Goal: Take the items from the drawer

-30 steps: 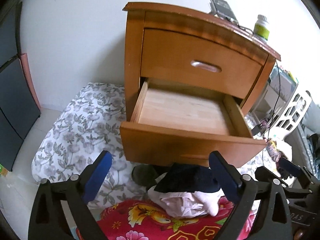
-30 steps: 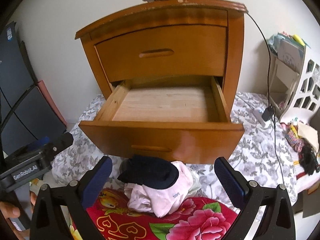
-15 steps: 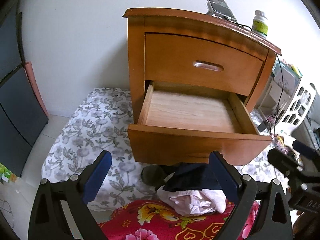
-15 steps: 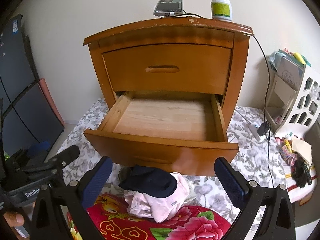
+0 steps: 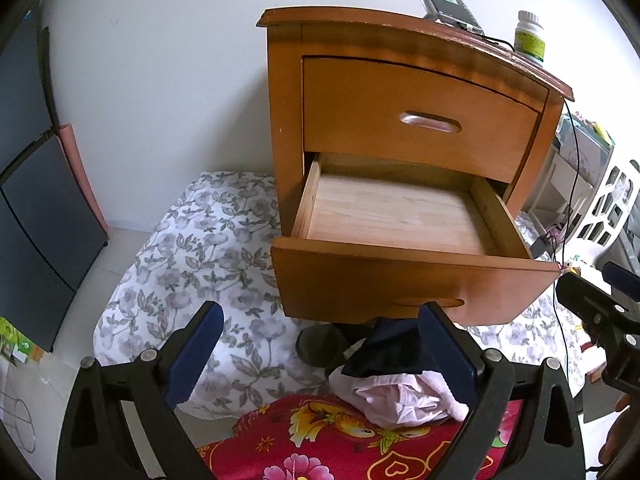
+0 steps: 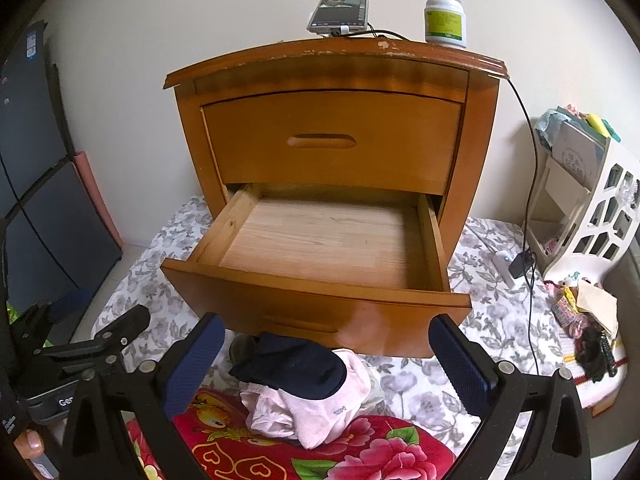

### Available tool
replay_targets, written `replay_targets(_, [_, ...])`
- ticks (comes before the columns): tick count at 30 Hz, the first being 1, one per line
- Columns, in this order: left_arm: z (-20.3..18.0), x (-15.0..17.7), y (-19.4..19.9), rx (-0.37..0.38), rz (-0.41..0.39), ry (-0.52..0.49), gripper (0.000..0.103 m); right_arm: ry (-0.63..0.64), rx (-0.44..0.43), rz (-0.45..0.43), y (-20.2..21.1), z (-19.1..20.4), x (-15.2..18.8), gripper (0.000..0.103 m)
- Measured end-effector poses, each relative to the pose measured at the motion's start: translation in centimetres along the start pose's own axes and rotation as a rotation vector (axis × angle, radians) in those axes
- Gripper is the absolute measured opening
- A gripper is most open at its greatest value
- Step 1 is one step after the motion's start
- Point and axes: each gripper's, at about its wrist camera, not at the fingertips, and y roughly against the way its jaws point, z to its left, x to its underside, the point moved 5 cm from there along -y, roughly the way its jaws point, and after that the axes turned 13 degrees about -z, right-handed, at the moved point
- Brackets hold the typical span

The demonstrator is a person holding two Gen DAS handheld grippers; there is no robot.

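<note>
Drawer (image 6: 320, 248) hangs open above floral sheet (image 6: 488, 320), white wall (image 6: 160, 40) behind.

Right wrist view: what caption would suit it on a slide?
Open right gripper facing the nightstand's emptied lower drawer, dark and pink clothes piled below.

Orange-brown nightstand (image 6: 336, 148), pale wood drawer (image 6: 328, 240); grey-flowered white sheet (image 5: 200, 248); red floral blanket (image 6: 384, 456); navy sock (image 6: 296, 368) on pink garment (image 6: 320, 408).

light: soft, even daylight | shadows: faint | edges: fisheye-bent, dark corners | blur: slight
</note>
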Motion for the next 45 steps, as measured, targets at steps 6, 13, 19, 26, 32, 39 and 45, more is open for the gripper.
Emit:
replay_targets(6, [0.5,0.1,-0.2,-0.029,0.003,0.016,0.098,0.002,0.003,0.014,-0.7,-0.4,0.5,0.103])
replay_targets(13, [0.4,0.4,-0.5,-0.023,-0.002,0.012,0.098,0.011,0.001,0.025,-1.4,-0.4,0.8,0.103])
replay_targets(19, [0.5,0.3,-0.5,-0.051,-0.018,0.004,0.098,0.025,0.000,0.029,-1.7,-0.4,1.0,0.103])
replay_targets(26, [0.4,0.3,-0.4,-0.033,-0.026,0.008,0.098,0.026,-0.001,0.031,-1.8,-0.4,1.0,0.103])
replay_targets(32, [0.6,0.2,-0.3,-0.031,-0.030,0.024,0.098,0.028,-0.002,0.033,-2.2,-0.4,1.2,0.103])
replay_targets(39, [0.7,0.3,-0.3,-0.061,-0.027,0.018,0.098,0.029,-0.003,0.034,-2.3,-0.3,1.3,0.103])
replay_targets(45, [0.7,0.3,-0.3,-0.057,-0.028,0.017,0.098,0.027,-0.002,0.034,-2.5,-0.4,1.3,0.103])
